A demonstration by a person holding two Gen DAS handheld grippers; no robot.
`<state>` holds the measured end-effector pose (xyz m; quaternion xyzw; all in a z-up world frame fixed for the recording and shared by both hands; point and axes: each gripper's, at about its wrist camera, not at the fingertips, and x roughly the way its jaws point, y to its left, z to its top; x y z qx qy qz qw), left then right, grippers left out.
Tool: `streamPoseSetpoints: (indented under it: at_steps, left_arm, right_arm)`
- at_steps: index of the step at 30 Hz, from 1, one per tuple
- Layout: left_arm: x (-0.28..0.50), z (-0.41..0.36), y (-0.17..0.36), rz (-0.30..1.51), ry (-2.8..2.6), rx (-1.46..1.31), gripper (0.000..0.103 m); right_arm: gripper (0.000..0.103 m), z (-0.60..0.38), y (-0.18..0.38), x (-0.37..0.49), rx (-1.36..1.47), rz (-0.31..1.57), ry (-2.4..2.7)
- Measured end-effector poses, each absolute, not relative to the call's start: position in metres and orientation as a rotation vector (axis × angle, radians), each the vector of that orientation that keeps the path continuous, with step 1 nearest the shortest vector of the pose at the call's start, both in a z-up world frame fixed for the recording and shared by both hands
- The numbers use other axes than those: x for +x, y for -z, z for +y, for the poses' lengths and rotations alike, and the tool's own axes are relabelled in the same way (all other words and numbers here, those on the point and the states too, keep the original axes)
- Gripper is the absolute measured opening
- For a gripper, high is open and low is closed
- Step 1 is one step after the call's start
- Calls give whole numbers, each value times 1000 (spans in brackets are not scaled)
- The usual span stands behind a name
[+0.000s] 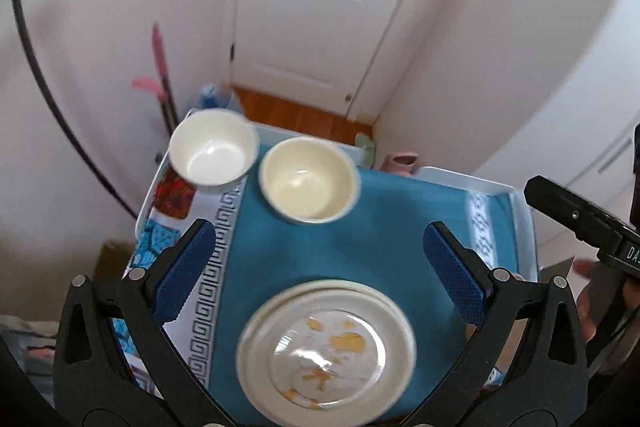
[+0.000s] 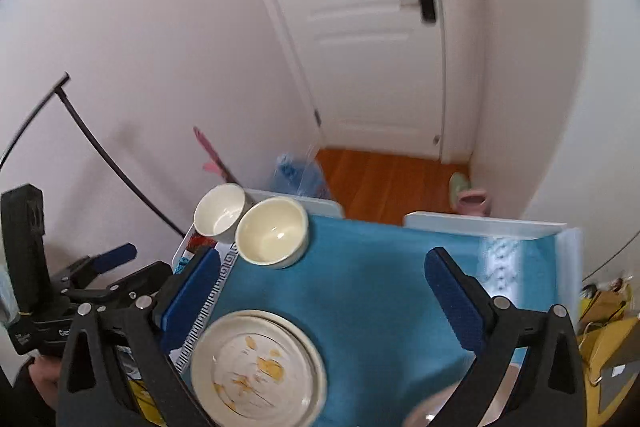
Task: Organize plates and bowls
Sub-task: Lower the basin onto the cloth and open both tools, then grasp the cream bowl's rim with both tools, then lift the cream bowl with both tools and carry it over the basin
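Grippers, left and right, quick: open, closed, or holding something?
Left gripper: open, holding nothing.
Right gripper: open, holding nothing.

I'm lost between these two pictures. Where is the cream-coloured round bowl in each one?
Left wrist view: the cream-coloured round bowl sits just above centre, on the blue cloth, right of the white round bowl.
Right wrist view: the cream-coloured round bowl sits left of centre, again right of the white round bowl.
Shared landmark: the white door with a black handle behind the table.
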<state>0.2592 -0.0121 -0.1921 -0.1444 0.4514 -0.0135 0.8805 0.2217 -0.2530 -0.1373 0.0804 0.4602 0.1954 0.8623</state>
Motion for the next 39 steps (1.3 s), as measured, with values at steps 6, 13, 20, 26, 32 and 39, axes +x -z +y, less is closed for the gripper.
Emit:
streamPoseSetpoints:
  at_steps: [6, 13, 20, 26, 32, 39]
  left_arm:
    - [305, 26, 252, 1053, 41, -363, 94]
    - [347, 20, 317, 1165, 122, -357, 67]
    - [371, 17, 344, 1198, 144, -339, 40]
    - [380, 11, 350, 1196, 166, -274, 21]
    - [381, 7, 351, 1193, 172, -239, 21]
    - [373, 2, 332, 1174, 185, -213, 21]
  right_arm:
    - [101, -204, 213, 279, 212, 1167, -377]
    - [58, -171, 295, 306, 257, 1314, -342]
    - [38, -156, 313, 314, 260, 1326, -340]
    - [16, -146, 320, 322, 251, 1333, -339]
    - [15, -142, 318, 322, 231, 1323, -327]
    - [15, -144, 303, 314, 214, 1278, -315]
